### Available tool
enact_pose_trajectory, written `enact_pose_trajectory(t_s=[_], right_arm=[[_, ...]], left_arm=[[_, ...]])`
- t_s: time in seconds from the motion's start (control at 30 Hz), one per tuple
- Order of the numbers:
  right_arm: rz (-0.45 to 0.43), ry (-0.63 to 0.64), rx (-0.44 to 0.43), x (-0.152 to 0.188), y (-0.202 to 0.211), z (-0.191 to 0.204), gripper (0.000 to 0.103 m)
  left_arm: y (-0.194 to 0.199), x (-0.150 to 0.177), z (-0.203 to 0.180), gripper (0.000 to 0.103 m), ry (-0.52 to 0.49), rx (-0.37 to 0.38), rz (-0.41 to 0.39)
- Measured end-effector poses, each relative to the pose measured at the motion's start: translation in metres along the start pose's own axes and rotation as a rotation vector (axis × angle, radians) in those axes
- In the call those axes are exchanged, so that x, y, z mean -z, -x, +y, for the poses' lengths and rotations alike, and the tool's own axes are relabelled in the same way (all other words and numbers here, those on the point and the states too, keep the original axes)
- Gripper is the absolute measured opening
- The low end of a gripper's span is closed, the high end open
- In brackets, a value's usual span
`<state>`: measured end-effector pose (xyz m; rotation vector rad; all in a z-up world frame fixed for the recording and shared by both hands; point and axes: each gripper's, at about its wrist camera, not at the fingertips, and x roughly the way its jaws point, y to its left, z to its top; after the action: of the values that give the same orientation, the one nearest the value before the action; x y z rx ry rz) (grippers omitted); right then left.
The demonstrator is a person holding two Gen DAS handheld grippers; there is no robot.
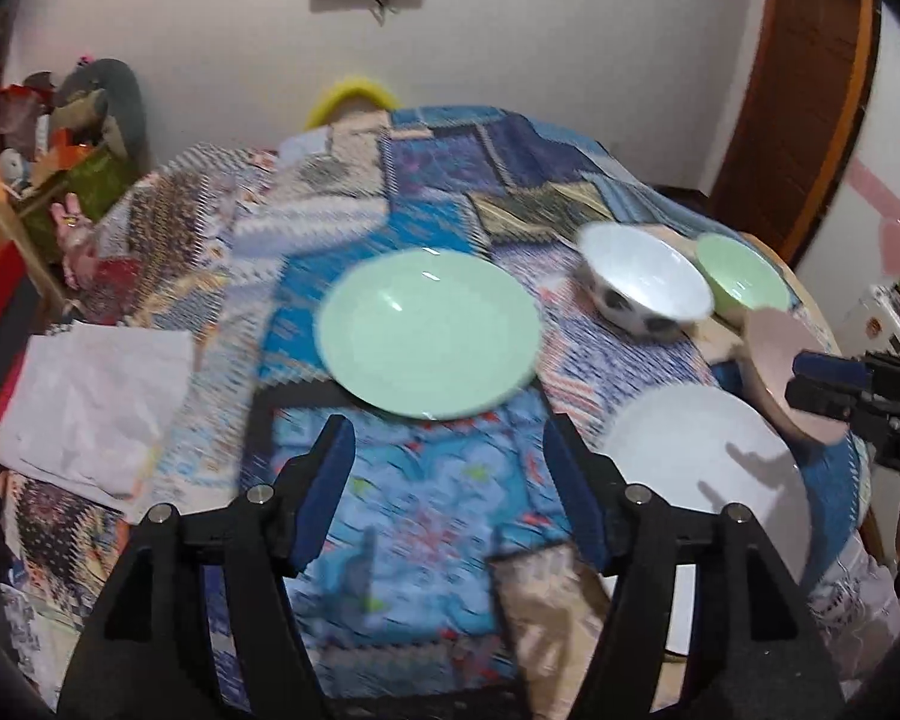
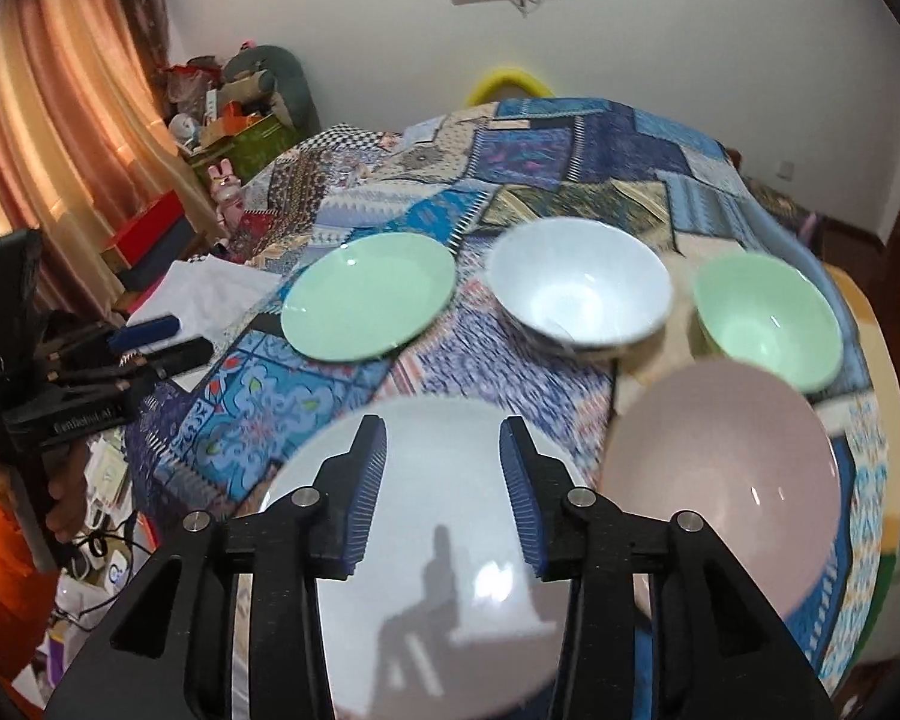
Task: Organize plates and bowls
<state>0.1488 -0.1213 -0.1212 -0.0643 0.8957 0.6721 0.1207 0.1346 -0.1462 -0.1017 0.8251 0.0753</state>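
Both grippers, left (image 1: 444, 450) and right (image 2: 443, 450), open and empty | patchwork cloth (image 2: 540, 138) on table, curtain (image 2: 60, 120) behind | two plates: green (image 2: 367, 300), white (image 2: 438, 540) | three bowls: white (image 2: 579, 291), green (image 2: 768, 321), pink (image 2: 720, 480)

Two plates (image 2: 366, 300), three upright bowls (image 2: 579, 291)

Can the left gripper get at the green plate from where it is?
Probably yes: the left gripper is open and empty, the green plate lies straight ahead, and only bare patchwork cloth lies between.
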Motion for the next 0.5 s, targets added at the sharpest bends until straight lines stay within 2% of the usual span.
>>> enact_pose_trajectory(t_s=[0.13,0.23,0.5], right_arm=[[0.020,0.046,0.017,-0.015,-0.022,0.012,0.038],[0.038,0.039,-0.004,-0.027,-0.039,0.015,0.038],[0.110,-0.007,-0.024,-0.049,-0.089,0.019,0.038]], left_arm=[[-0.003,-0.013,0.028,0.072,0.037,-0.017,-0.017],[-0.014,-0.020,0.046,0.073,0.056,-0.023,-0.010],[-0.072,-0.031,0.077,0.073,0.072,-0.034,0.049]])
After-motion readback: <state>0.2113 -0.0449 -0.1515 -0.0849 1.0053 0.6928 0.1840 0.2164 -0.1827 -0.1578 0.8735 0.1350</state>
